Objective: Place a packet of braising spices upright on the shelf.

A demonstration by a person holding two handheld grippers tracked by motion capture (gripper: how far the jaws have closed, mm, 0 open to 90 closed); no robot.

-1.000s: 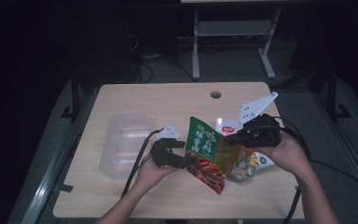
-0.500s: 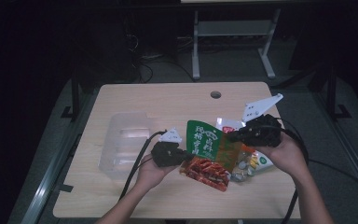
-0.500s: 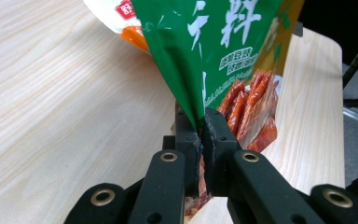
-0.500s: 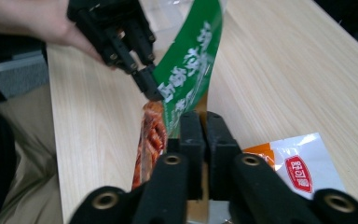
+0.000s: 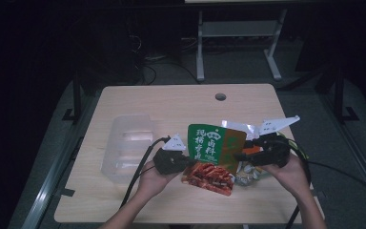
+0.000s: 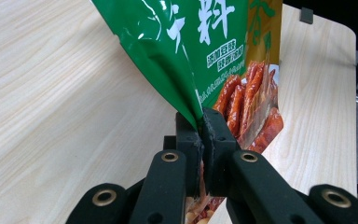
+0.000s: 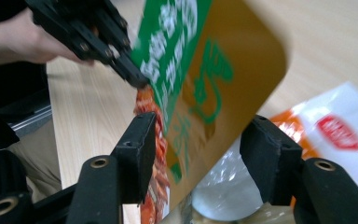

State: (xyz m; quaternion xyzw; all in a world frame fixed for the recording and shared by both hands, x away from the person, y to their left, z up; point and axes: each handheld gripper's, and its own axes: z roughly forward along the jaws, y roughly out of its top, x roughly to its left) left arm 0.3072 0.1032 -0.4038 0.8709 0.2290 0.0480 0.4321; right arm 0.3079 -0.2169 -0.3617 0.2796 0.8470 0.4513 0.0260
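Note:
A green and gold snack pouch (image 5: 214,145) with red sausages printed on its lower part is held up above the table (image 5: 171,102). My left gripper (image 5: 188,163) is shut on the pouch's lower left edge; in the left gripper view the jaws (image 6: 200,135) pinch the pouch (image 6: 200,46) at a crease. My right gripper (image 5: 243,155) is at the pouch's right side. In the right gripper view it (image 7: 204,151) stands open, with the pouch's (image 7: 205,88) gold edge between its jaws but not clamped. The left gripper (image 7: 133,74) shows there at the upper left.
A clear plastic container (image 5: 126,145) lies on the table to the left of my left hand. Other snack packets (image 5: 249,176) lie under the pouch, among them a white and orange one (image 7: 340,126). A cable hole (image 5: 220,97) is at the far edge.
The pouch has swung from a leftward tilt to more upright and face-on. The right gripper has dropped slightly toward the near edge. The left gripper has kept its grip.

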